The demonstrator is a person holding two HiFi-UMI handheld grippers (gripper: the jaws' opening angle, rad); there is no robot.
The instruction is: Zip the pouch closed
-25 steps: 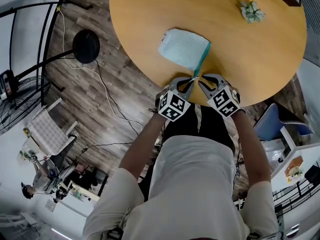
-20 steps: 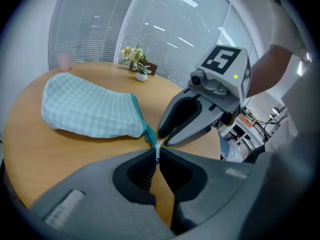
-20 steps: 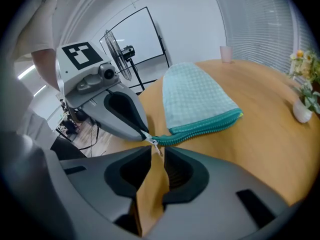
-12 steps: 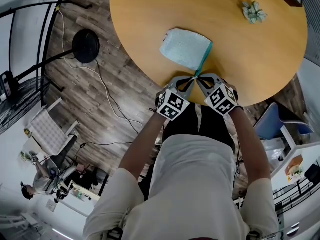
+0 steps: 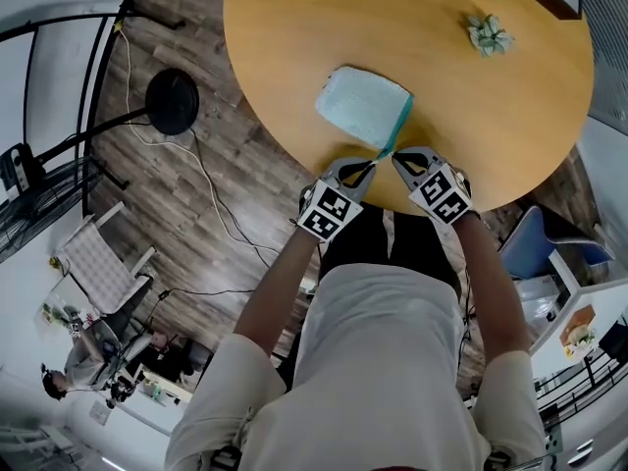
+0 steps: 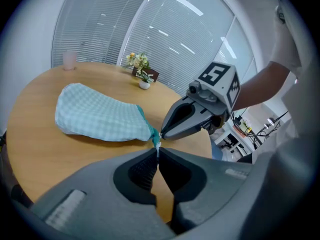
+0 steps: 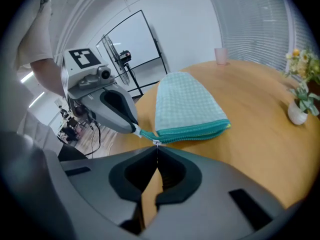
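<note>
Fingers (image 6: 141,170) of the left gripper (image 6: 157,153) are clenched on the short teal tail (image 6: 156,143) at the pouch's near corner. The fingers (image 7: 176,170) of the right gripper (image 7: 157,151) are pinched shut on the small metal zip pull (image 7: 156,143), just beside that tail. In the head view both grippers, left (image 5: 373,162) and right (image 5: 397,158), are seen tip to tip at the near rim of the round wooden worktop (image 5: 294,27), neither nearer the pouch than the other. The pouch (image 5: 363,106) lies flat directly beyond the fingertips. Its teal zip edge (image 5: 397,126) runs straight away from the person, so the pull's travel is judged to lie along that line while the tail is held back. The pouch body is pale blue-green checked cloth, soft and slightly plump, spread to the left of the zip edge. The two teal lips (image 7: 192,130) lie close together, and whether the teeth are already meshed cannot be told. A yellowish tip marks the far end of the zip. Farther off stand a small potted plant (image 5: 488,33) and a pink cup (image 7: 220,55), well apart from the pouch.
</note>
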